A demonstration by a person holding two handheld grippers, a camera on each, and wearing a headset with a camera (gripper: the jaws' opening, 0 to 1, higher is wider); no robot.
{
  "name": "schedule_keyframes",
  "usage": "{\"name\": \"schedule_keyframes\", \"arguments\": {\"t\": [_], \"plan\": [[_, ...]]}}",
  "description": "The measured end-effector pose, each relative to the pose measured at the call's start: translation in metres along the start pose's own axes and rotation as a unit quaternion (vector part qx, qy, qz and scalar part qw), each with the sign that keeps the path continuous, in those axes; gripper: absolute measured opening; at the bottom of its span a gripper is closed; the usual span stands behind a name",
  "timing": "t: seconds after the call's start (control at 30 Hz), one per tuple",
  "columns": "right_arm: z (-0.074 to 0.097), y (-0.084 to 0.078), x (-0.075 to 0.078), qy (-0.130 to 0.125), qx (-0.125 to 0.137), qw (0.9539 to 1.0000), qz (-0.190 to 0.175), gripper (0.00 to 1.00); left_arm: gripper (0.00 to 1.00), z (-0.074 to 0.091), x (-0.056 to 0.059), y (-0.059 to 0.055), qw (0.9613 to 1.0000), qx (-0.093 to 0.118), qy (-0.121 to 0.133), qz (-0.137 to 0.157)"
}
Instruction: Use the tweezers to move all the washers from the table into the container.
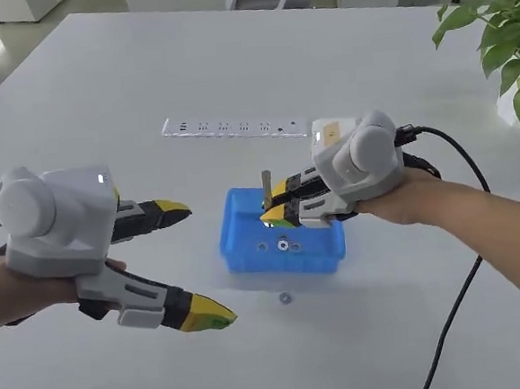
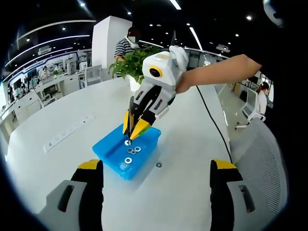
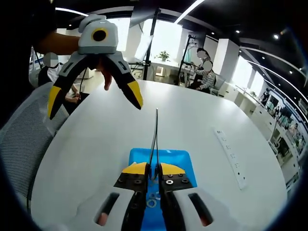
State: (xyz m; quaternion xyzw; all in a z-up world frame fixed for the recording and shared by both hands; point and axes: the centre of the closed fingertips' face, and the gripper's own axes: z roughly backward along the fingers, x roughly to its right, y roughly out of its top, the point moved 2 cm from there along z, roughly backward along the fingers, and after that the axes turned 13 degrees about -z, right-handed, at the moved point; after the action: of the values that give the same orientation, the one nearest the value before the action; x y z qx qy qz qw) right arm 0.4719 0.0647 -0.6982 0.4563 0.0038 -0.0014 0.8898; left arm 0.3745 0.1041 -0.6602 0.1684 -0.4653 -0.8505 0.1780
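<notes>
Head view: your R gripper [image 1: 277, 208] is clamped on tweezers [image 1: 265, 184], tips down at washers [image 1: 283, 244] in blue container [image 1: 236, 251]. One washer [image 1: 285, 297] lies on table [image 1: 232, 70] just outside it. L gripper [image 1: 208, 263] gapes wide, empty.

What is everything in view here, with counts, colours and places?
table: one, white, under everything
container: one, blue, table centre
washers in container: at least three, silvery, on its floor
loose washer: one, silvery, on table before container
tweezers: one, metal, upright over container
power strip: one, white, behind container
plant: one, green, far right
cable: one, black, right side
left gripper: one, grey-yellow, open, left of container
right gripper: one, grey-yellow, shut on tweezers
</notes>
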Motion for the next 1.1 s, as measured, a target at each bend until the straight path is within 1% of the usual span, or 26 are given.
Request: {"name": "schedule_keyframes", "arguments": {"t": [0.2, 0.47, 0.8, 1.0, 1.1], "plan": [[-0.007, -0.011, 0.004, 0.005, -0.007, 1.0, -0.004, 0.08, 0.95, -0.008, -0.005, 0.002, 1.0, 0.003, -0.003, -0.003], [-0.015, -0.018, 0.005, 0.017, 0.004, 0.9997, -0.015, 0.09, 0.93, -0.015, -0.012, 0.005, 0.9999, 0.007, -0.008, -0.005], [-0.029, -0.029, 0.01, 0.022, -0.002, 0.9994, -0.025, 0.09, 0.91, -0.021, -0.018, -0.001, 0.9999, 0.004, -0.011, -0.001], [-0.033, -0.033, 0.01, 0.025, -0.003, 0.9992, -0.03, 0.09, 0.89, -0.023, -0.023, -0.001, 0.9999, 0.008, -0.01, -0.002], [-0.035, -0.037, 0.011, 0.027, -0.006, 0.9991, -0.032, 0.09, 0.87, -0.025, -0.026, -0.002, 0.9999, 0.008, -0.008, -0.004]]}}
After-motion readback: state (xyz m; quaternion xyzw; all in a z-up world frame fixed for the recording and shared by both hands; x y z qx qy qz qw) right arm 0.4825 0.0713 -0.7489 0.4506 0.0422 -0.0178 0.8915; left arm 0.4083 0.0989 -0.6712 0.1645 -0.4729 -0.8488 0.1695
